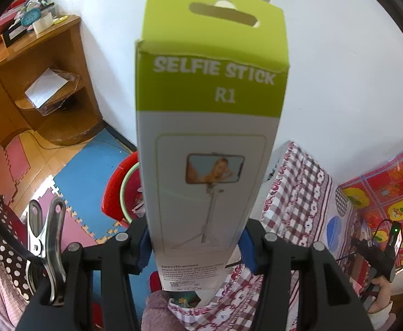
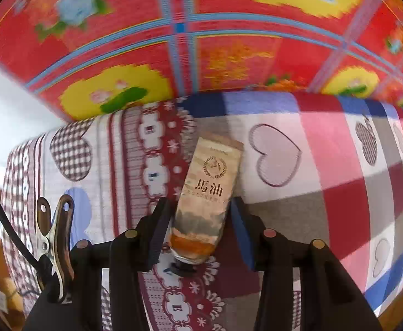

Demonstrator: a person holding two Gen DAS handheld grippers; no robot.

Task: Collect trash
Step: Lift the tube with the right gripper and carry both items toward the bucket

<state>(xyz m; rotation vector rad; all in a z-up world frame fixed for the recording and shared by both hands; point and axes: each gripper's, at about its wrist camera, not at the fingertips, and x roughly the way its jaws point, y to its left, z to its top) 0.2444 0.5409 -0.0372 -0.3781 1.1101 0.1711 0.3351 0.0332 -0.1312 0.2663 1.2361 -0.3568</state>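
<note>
Between the blue pads of the left gripper (image 1: 194, 245), in the left wrist view, a tall box (image 1: 209, 127) is pinched near its lower end, standing up and away from the camera. Its top is lime green with a hang tab and white lettering reading SELFIE STICK R1; below that the white face shows a phone on a tripod stick. Behind the box, low and to its left, a red bin (image 1: 115, 190) with a green-rimmed liner sits on blue floor mat. Further left of the box stands a wooden shelf (image 1: 49, 82). Right of the box lies a bed under a checked sheet (image 1: 298, 193), and at the far right edge a hand (image 1: 380, 295) grips the other tool.

Seen from the right wrist, the right gripper (image 2: 198, 226) points down at the checked sheet (image 2: 298, 207). A tan tube (image 2: 209, 190) with a laurel emblem and Chinese characters lies on the sheet, cap toward the camera, its lower part between the pads. The left pad touches the tube; a narrow gap shows at the right pad, so the jaws stand spread around it, not pinching. Beyond the tube, a red and yellow flowered quilt (image 2: 173, 41) rests along the sheet's far edge.
</note>
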